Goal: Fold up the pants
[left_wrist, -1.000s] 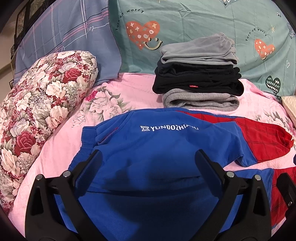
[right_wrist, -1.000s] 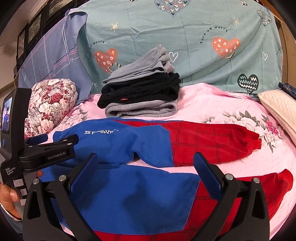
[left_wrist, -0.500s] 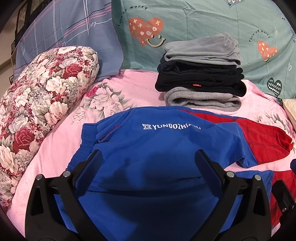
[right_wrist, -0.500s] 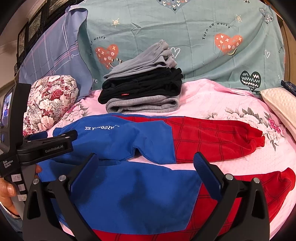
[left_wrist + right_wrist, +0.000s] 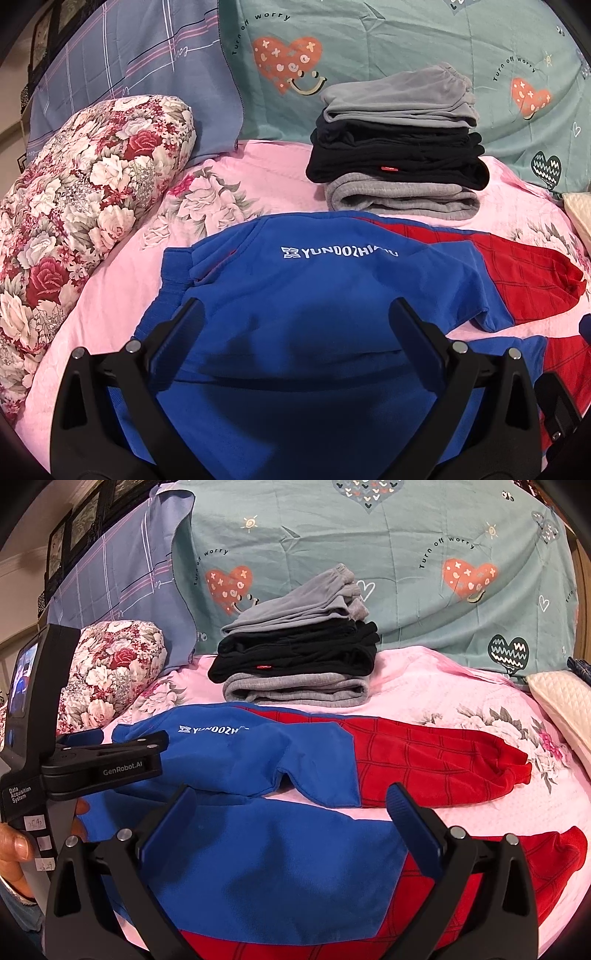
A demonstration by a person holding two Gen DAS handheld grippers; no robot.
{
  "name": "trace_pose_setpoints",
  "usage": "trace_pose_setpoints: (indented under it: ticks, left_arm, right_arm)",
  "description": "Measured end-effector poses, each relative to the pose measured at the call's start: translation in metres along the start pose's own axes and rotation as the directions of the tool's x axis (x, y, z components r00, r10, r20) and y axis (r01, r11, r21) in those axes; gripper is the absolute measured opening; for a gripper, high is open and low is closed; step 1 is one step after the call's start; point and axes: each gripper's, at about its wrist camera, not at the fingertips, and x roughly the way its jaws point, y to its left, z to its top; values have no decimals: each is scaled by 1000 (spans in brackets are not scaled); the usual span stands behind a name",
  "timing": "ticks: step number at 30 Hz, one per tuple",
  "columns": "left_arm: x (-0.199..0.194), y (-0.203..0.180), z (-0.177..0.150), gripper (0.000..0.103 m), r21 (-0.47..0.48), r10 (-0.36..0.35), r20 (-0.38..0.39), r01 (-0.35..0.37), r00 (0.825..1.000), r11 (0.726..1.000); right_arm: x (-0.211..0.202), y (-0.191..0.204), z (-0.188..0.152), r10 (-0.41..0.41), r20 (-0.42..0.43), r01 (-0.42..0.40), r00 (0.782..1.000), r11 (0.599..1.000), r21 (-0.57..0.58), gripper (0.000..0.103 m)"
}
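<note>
Pants [image 5: 258,760] lie spread across frame centre, barely shifted from a second ago; both grippers' jaws remain wide open, empty: fold not begun.

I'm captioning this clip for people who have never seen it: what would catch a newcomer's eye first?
First, the blue and red pants spread flat across the pink floral bedspread, legs running to the right. Behind them a stack of folded grey and black pants sits against the teal heart-print bedding. The left gripper and the right gripper are both open above the blue cloth.
</note>
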Motion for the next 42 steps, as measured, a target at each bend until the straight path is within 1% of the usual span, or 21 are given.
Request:
trace_pose_setpoints:
  ticks: [11,14,15,17,20,22,23,25,26,27,28,29,31,33,34,35,37,38,39,41,42]
  left_arm:
    - [0,-3,0,101,12,-6,-3,6,1000,1000]
    - [-3,-5,1,101,21,-15,-5,15,1000,1000]
    - [-5,-5,2,101,28,-24,-6,25,1000,999]
    - [-15,1,8,101,38,-49,-11,50,999,998]
    - [-36,24,8,101,25,-82,5,82,997,996]
    - [-52,49,0,101,22,-156,-17,156,988,987]
    - [-56,60,-5,101,22,-177,-38,178,983,984]
    - [-61,86,-22,101,18,-169,-116,172,979,985]
    - [-61,94,-29,101,15,-165,-144,169,976,986]
    - [-60,109,-41,101,-6,-175,-194,177,965,984]
    - [-59,119,-48,101,-33,-194,-221,192,956,981]
    - [-58,128,-54,101,-65,-218,-240,208,946,976]
    - [-51,152,-69,101,-174,-289,-287,247,913,953]
    - [-43,169,-83,101,-275,-343,-306,262,888,925]
    - [-40,175,-87,101,-308,-353,-310,258,883,916]
    - [-37,179,-89,101,-326,-355,-313,251,881,911]
    - [-32,182,-93,101,-355,-366,-315,249,876,901]
    - [-29,182,-94,101,-364,-375,-314,254,872,896]
    - [-28,181,-95,101,-376,-391,-312,265,866,888]
    - [-23,179,-94,101,-391,-402,-307,271,862,880]
    - [-19,177,-93,101,-400,-405,-308,269,861,876]
  right_arm:
    - [0,0,-1,2,0,-2,1000,1000,-7,102]
    - [-4,0,4,2,2,-2,1000,1000,-10,102]
    - [-7,-2,8,8,1,-8,1000,1000,-2,102]
    - [-26,-11,21,18,32,-19,999,1000,25,102]
    - [-60,-36,34,16,37,-17,999,999,40,102]
    - [-84,-68,35,27,-22,-25,999,996,82,102]
    - [-93,-83,32,18,-59,-11,998,994,107,102]
    - [-106,-118,21,-14,-153,40,988,985,169,102]
    - [-116,-145,9,-36,-198,82,979,971,225,102]
    - [-122,-165,0,-64,-226,125,972,956,267,102]
    - [-129,-184,-11,-93,-256,172,962,936,306,102]
    - [-136,-208,-27,-110,-290,218,951,903,369,102]
    - [-147,-241,-53,-108,-318,258,942,840,478,102]
    - [-147,-255,-68,-67,-331,248,941,803,542,102]
    - [-146,-258,-74,-44,-331,236,943,789,568,102]
    - [-139,-260,-79,0,-319,202,948,773,601,102]
    - [-129,-258,-79,58,-307,157,950,763,627,100]
    - [-119,-254,-77,85,-299,130,950,765,630,99]
    - [-112,-249,-74,95,-303,122,948,772,624,95]
    - [-98,-244,-74,121,-316,105,941,783,613,81]
    - [-91,-243,-76,150,-324,88,934,783,616,66]
